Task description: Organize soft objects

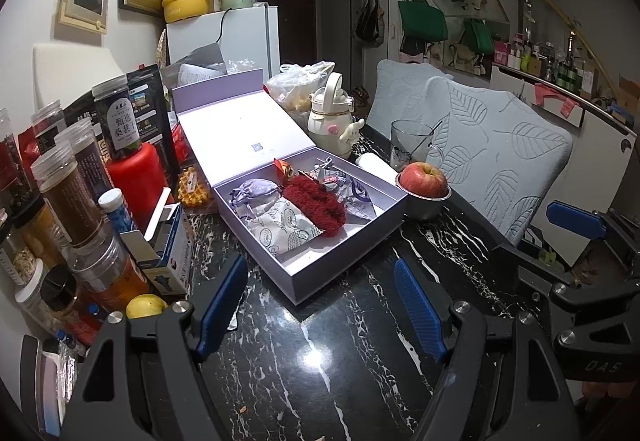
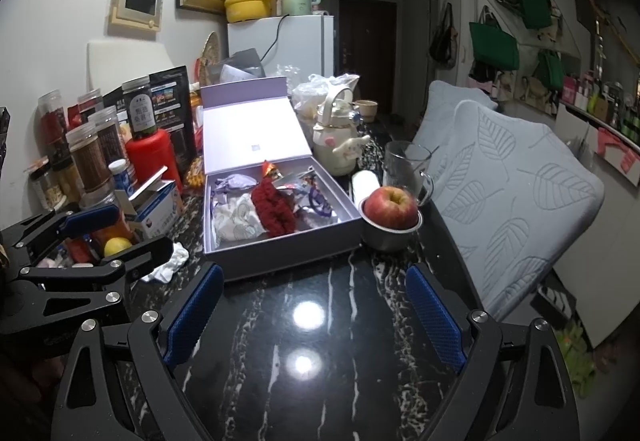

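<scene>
Left wrist view: the left gripper [image 1: 320, 305] hangs with fingers spread wide and empty over bare marble table [image 1: 328, 381], because the red fuzzy item [image 1: 316, 203] and drawstring pouches [image 1: 276, 219] lie inside the open lavender box [image 1: 340, 265] ahead. Right wrist view: the right gripper [image 2: 316, 315] is likewise wide and empty, with free table before the box's near wall, jars [image 2: 86, 157] crowding the left and an apple in a steel bowl [image 2: 391, 215] touching the box's right corner

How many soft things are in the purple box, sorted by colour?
In the purple box:
Red: 1, the fuzzy red piece
Lavender: 1, the drawstring pouch
White patterned: 1, the cloth pouch
Total: 3. The crinkly wrappers behind them are not counted.
</scene>
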### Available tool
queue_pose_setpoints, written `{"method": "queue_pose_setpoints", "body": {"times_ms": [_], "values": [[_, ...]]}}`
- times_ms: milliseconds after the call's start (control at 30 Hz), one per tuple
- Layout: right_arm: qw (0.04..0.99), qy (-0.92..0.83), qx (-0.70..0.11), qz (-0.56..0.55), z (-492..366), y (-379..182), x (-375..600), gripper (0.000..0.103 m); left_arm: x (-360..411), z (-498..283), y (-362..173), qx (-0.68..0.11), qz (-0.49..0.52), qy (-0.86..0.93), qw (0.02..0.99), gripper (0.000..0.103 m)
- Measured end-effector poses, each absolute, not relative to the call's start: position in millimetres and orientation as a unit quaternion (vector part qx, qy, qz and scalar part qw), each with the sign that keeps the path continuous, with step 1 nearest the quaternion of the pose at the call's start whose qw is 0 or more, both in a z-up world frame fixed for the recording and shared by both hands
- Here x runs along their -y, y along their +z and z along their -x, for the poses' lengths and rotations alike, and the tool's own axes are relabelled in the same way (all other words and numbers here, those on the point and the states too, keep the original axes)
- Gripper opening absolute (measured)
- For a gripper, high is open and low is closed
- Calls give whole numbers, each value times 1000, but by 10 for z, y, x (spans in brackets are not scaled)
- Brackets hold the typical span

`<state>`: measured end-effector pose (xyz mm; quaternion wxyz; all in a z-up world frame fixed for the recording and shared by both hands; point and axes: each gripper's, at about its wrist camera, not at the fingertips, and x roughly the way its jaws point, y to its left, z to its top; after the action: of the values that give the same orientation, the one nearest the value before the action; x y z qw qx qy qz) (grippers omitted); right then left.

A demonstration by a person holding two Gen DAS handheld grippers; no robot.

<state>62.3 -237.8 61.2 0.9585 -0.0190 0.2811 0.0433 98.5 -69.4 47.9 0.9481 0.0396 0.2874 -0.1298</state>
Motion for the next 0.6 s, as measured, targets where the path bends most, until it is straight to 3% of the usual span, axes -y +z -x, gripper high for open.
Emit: {"method": "queue_pose_setpoints", "body": {"times_ms": [600], "values": [[956, 39, -290, 22, -665, 530, 2441, 94, 764, -1029, 412, -297, -52, -126, 945, 76]]}}
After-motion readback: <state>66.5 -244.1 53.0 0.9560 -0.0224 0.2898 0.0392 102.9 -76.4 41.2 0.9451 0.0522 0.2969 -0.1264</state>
